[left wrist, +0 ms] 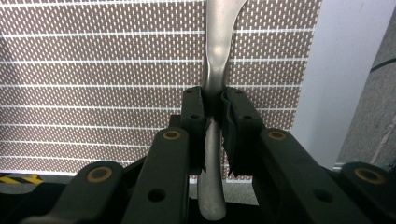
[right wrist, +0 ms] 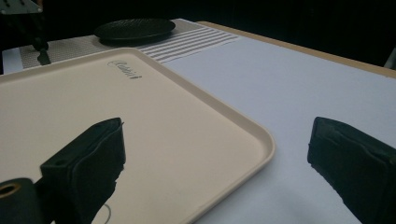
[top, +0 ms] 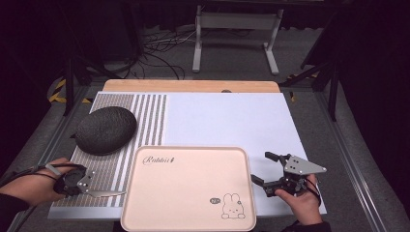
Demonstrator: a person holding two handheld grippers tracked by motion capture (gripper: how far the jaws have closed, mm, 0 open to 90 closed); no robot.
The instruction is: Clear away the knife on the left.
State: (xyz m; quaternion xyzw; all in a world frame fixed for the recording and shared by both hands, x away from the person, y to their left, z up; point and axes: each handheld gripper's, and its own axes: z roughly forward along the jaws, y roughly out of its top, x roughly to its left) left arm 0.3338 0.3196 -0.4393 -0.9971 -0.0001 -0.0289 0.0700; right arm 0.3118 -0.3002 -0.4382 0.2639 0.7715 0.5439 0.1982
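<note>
Left gripper (top: 83, 184) clenched on a metal knife (top: 107, 193), held over the striped mat (top: 109, 164) near the table's front-left corner, blade tip toward the pink tray (top: 188, 191). Right gripper (top: 265, 170) released, jaws wide by the tray's right edge. Carry step under way; next likely needs laying the knife onto the tray

Bright table, dark surroundings

Even overhead light whitens the white rectangular table (top: 227, 121) while the room around sinks into black; shadows are soft, the high view slightly grainy, and the near black claw pads (right wrist: 100, 154) blur.
</note>
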